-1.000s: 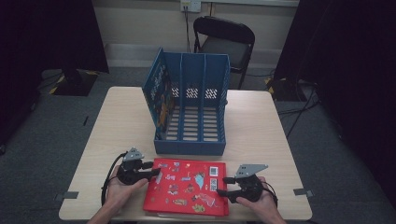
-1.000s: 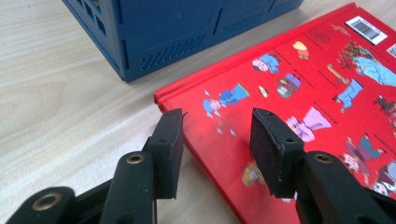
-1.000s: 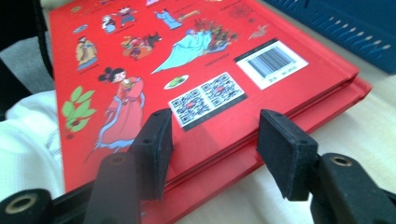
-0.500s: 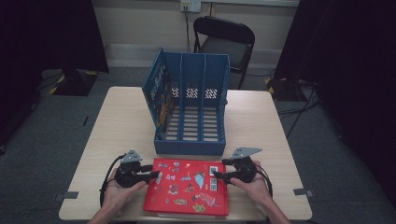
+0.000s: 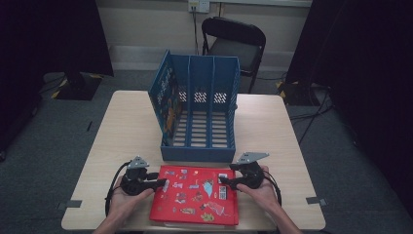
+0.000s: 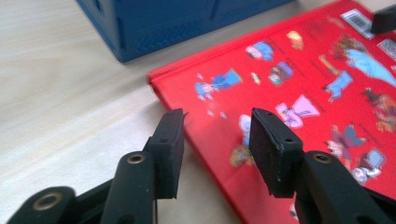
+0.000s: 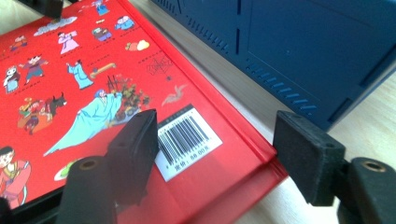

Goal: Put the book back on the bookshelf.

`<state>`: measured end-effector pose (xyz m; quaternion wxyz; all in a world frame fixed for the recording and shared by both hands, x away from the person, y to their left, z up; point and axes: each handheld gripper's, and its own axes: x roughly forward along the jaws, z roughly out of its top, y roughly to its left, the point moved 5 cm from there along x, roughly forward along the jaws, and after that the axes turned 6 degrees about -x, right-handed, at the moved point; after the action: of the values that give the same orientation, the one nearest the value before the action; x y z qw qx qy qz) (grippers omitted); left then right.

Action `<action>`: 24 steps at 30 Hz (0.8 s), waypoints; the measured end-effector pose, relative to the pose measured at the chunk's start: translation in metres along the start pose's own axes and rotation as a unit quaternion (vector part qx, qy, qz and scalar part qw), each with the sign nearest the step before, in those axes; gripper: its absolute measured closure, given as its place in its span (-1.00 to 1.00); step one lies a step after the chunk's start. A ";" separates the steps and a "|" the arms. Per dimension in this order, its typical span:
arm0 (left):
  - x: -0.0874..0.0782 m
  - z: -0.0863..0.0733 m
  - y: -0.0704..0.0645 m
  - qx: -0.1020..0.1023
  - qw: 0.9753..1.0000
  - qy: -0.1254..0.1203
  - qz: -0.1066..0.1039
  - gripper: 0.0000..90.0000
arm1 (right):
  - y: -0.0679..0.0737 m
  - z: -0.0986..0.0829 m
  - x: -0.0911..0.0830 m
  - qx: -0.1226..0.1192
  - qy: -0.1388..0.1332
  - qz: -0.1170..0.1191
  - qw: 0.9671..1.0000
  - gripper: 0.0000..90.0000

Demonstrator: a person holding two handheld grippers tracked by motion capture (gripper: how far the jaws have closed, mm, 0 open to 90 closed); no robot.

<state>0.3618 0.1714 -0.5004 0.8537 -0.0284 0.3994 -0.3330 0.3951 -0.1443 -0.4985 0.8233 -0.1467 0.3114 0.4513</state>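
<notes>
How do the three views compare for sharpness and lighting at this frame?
High view: soft and low in detail, dark curtains at both sides, the table evenly lit. Left gripper view: the red book fairly sharp, the near jaws slightly blurred, a soft shadow beside the book's edge. Right gripper view: the barcode crisp, the blue rack softer, no harsh glare.
</notes>
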 end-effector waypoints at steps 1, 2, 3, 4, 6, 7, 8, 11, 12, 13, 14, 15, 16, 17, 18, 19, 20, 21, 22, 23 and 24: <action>0.000 0.000 0.000 0.008 1.000 -0.001 0.001 0.28 | 0.000 0.000 -0.001 -0.001 0.000 0.000 1.000 -0.29; 0.000 0.001 0.000 0.007 1.000 0.000 0.000 0.30 | 0.000 -0.001 -0.002 -0.001 0.002 0.002 1.000 -0.25; 0.001 0.001 0.000 0.005 1.000 -0.001 0.001 0.31 | 0.000 -0.001 -0.004 0.000 0.003 0.003 1.000 -0.20; 0.001 0.001 0.000 0.005 1.000 -0.003 -0.002 0.32 | 0.000 -0.002 -0.005 0.001 0.003 0.005 1.000 -0.19; 0.003 0.002 -0.001 -0.003 1.000 -0.003 -0.007 0.33 | 0.002 -0.005 -0.009 -0.002 0.006 0.010 1.000 -0.18; 0.004 0.003 -0.001 0.000 1.000 -0.005 -0.005 0.33 | 0.003 -0.007 -0.011 -0.002 0.007 0.012 1.000 -0.17; 0.005 0.003 -0.002 0.002 1.000 -0.004 -0.006 0.33 | 0.004 -0.008 -0.013 -0.003 0.007 0.013 1.000 -0.16; 0.008 0.006 -0.003 0.004 1.000 -0.002 -0.012 0.36 | 0.007 -0.014 -0.020 -0.003 0.011 0.019 1.000 -0.12; 0.010 0.007 -0.004 0.004 1.000 -0.004 -0.013 0.36 | 0.008 -0.016 -0.023 -0.003 0.010 0.021 1.000 -0.09; 0.011 0.008 -0.005 0.006 1.000 -0.003 -0.015 0.36 | 0.009 -0.018 -0.026 -0.002 0.010 0.022 1.000 -0.07; 0.013 0.010 -0.007 0.007 1.000 -0.003 -0.015 0.36 | 0.010 -0.020 -0.028 -0.002 0.009 0.024 1.000 -0.04; 0.013 0.011 -0.007 0.012 1.000 0.001 -0.015 0.36 | 0.011 -0.022 -0.031 -0.001 0.008 0.025 1.000 -0.02; 0.015 0.011 -0.008 0.013 1.000 -0.001 -0.016 0.36 | 0.012 -0.024 -0.033 0.001 0.009 0.027 1.000 -0.01; 0.017 0.012 -0.009 0.011 1.000 -0.003 -0.019 0.36 | 0.013 -0.026 -0.036 0.001 0.008 0.028 1.000 0.00; 0.018 0.013 -0.010 0.011 1.000 -0.005 -0.019 0.36 | 0.014 -0.027 -0.037 0.002 0.008 0.031 0.999 0.02; 0.019 0.014 -0.011 0.016 1.000 -0.003 -0.021 0.36 | 0.015 -0.029 -0.039 0.002 0.008 0.033 0.999 0.05; 0.021 0.015 -0.012 0.016 1.000 -0.006 -0.020 0.36 | 0.017 -0.030 -0.041 0.001 0.010 0.037 0.999 0.06; 0.022 0.016 -0.012 0.019 1.000 -0.004 -0.022 0.36 | 0.017 -0.031 -0.042 0.001 0.011 0.038 0.999 0.07; 0.023 0.017 -0.013 0.025 0.999 -0.003 -0.021 0.36 | 0.018 -0.031 -0.043 -0.001 0.012 0.039 0.999 0.08; 0.023 0.018 -0.014 0.038 0.999 -0.003 -0.017 0.36 | 0.018 -0.031 -0.044 -0.004 0.013 0.040 0.999 0.10; 0.025 0.018 -0.016 0.039 0.999 -0.007 -0.015 0.36 | 0.018 -0.031 -0.044 -0.007 0.014 0.039 0.999 0.14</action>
<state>0.3774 0.1407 -0.4994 0.8516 -0.0031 0.3800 -0.3611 0.3504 -0.1791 -0.4929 0.7998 -0.1469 0.3250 0.4829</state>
